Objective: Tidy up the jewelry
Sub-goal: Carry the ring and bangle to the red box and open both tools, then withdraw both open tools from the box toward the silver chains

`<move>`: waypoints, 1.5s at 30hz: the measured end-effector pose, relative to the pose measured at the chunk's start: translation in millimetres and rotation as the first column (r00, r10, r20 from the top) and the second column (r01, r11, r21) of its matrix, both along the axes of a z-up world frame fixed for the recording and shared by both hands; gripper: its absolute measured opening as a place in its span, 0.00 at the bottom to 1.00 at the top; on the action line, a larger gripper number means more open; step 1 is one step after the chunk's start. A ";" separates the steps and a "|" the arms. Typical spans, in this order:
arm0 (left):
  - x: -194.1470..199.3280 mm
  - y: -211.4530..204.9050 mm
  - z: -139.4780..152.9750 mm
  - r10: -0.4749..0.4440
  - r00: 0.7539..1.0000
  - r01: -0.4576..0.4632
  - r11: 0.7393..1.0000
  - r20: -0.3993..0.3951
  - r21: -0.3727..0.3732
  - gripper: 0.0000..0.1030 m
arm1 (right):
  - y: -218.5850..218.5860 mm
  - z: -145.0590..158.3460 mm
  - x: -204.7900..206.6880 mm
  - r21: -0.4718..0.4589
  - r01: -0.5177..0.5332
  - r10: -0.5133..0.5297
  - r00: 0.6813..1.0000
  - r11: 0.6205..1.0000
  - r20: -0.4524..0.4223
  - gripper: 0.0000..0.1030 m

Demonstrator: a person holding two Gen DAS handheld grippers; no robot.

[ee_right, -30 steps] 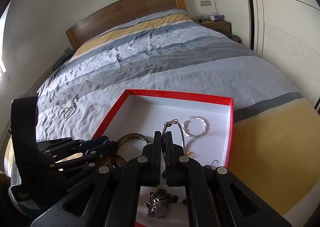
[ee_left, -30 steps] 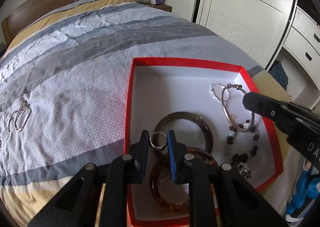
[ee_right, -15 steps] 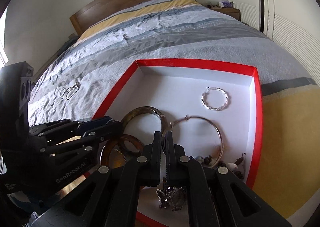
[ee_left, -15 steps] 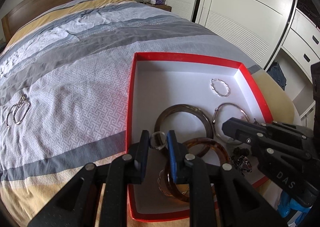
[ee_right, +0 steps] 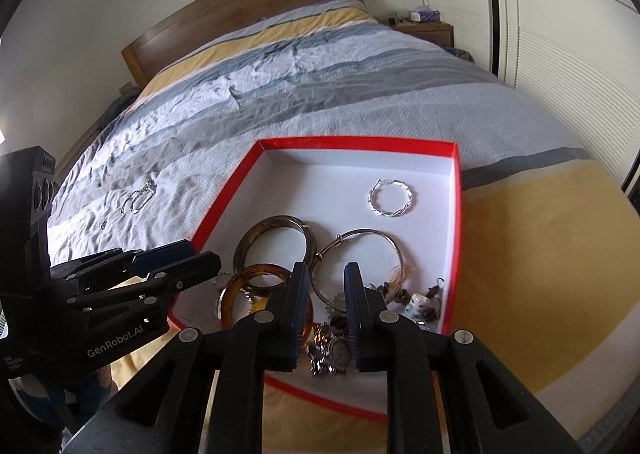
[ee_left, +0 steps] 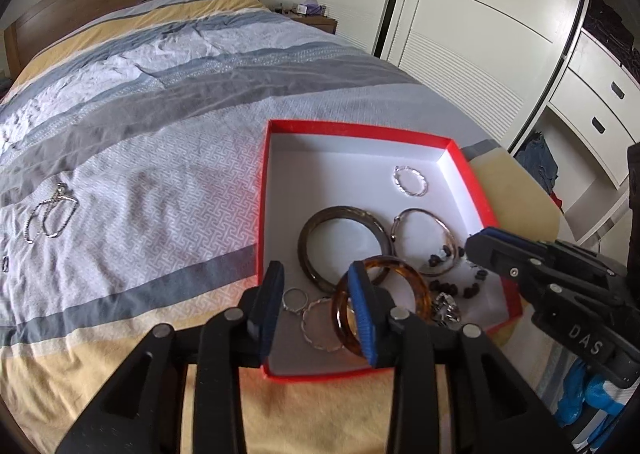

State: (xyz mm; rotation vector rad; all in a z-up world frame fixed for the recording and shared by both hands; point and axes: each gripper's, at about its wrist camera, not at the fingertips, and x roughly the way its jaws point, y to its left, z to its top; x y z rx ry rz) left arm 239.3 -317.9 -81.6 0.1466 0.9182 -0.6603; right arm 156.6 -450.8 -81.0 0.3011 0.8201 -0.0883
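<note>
Left hand-held gripper [ee_left: 316,306] jaws opening over small ring [ee_left: 295,299] in red box [ee_left: 262,214], right hand-held gripper [ee_right: 326,304] jaws opening, empty, above watch [ee_right: 334,352], silver chain [ee_left: 50,214] on bed [ee_left: 140,134] far left

You can read "DAS" on the black plastic right gripper [ee_left: 476,250] body; "GenRobot.AI" in white on the black left gripper [ee_right: 192,254].

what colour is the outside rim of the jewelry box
Red, with a white inside. The box rim shows best in the right wrist view.
</note>
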 end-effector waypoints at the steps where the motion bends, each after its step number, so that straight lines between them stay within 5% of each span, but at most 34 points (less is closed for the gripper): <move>1: -3.2 3.9 5.6 0.004 1.000 -0.004 1.000 0.005 0.000 0.31 | 1.6 5.1 -4.2 -0.004 0.004 -0.004 1.000 1.000 0.003 0.20; 10: -53.3 53.8 61.5 0.058 0.996 -0.058 0.998 0.072 0.001 0.33 | 39.0 59.5 -55.9 -0.032 0.032 -0.030 0.998 0.999 0.047 0.37; 25: -142.8 174.2 117.1 0.200 0.960 -0.207 0.978 0.198 0.013 0.37 | 133.2 105.7 -124.3 -0.025 -0.015 0.017 0.996 1.000 0.087 0.45; 34: -166.2 230.1 110.5 0.345 0.919 -0.349 0.937 0.190 -0.014 0.37 | 170.7 108.1 -148.9 -0.021 0.022 -0.019 0.994 1.000 0.106 0.48; 45: -160.6 288.3 93.0 0.454 0.861 -0.464 0.886 0.229 -0.011 0.37 | 204.5 97.5 -121.5 -0.084 0.084 -0.079 0.995 0.993 0.065 0.53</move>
